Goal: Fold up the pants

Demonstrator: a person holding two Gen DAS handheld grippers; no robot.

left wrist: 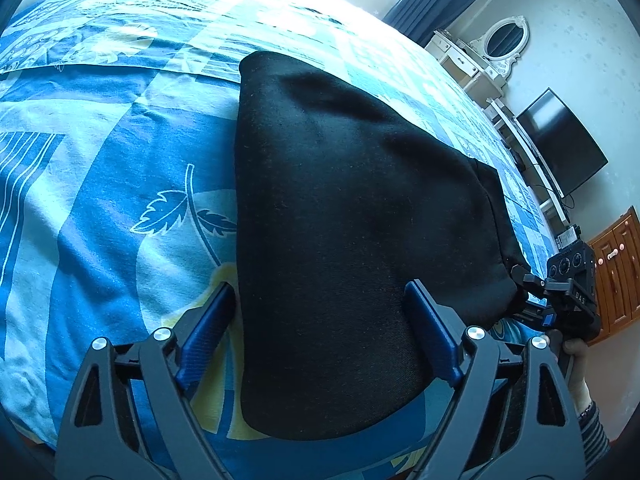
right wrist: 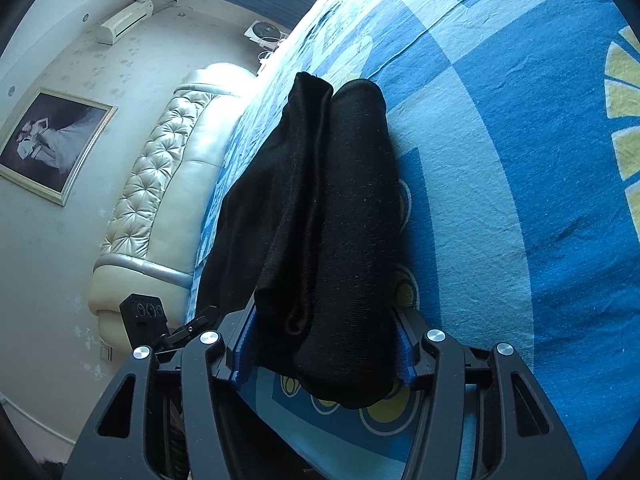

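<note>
Black pants point(left wrist: 352, 216) lie folded lengthwise on a blue patterned bedsheet point(left wrist: 100, 184). My left gripper point(left wrist: 320, 300) is open, its blue fingers point(left wrist: 430, 332) standing either side of the near end of the pants. My right gripper point(right wrist: 324, 340) is also open, its jaws standing either side of the pants point(right wrist: 336, 216) at their other near corner. The right gripper's body point(left wrist: 572, 292) shows at the pants' right corner in the left wrist view. The left gripper's body point(right wrist: 146, 320) shows at lower left in the right wrist view.
The bed's padded cream headboard point(right wrist: 160, 184) stands beyond the sheet point(right wrist: 520, 200), with a framed picture point(right wrist: 52, 144) on the wall. A white dressing table point(left wrist: 480, 60), a dark TV screen point(left wrist: 560, 140) and a wooden cabinet point(left wrist: 616, 268) stand past the bed's far side.
</note>
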